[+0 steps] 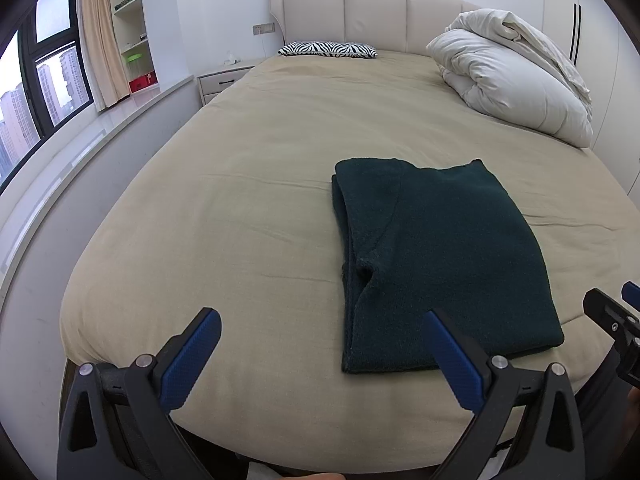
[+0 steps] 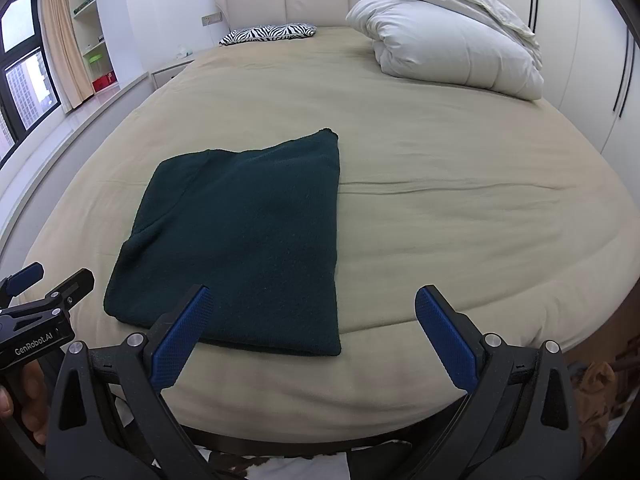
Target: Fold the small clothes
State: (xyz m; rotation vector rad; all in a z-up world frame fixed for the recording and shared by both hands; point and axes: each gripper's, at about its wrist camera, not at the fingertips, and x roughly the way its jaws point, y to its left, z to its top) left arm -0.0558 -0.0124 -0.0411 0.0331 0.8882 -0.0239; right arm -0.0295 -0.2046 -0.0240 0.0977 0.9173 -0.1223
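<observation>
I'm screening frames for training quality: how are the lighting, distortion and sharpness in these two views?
Left wrist view: soft daylight from the window, strong fisheye bowing of the bed, dark green garment sharp with little texture. Right wrist view: same even light, no glare, dark vignette corners, open right claw in focus.

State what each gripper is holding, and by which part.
Nothing. The left gripper and right gripper are both open, apart from the folded dark green garment on the bed.
</observation>
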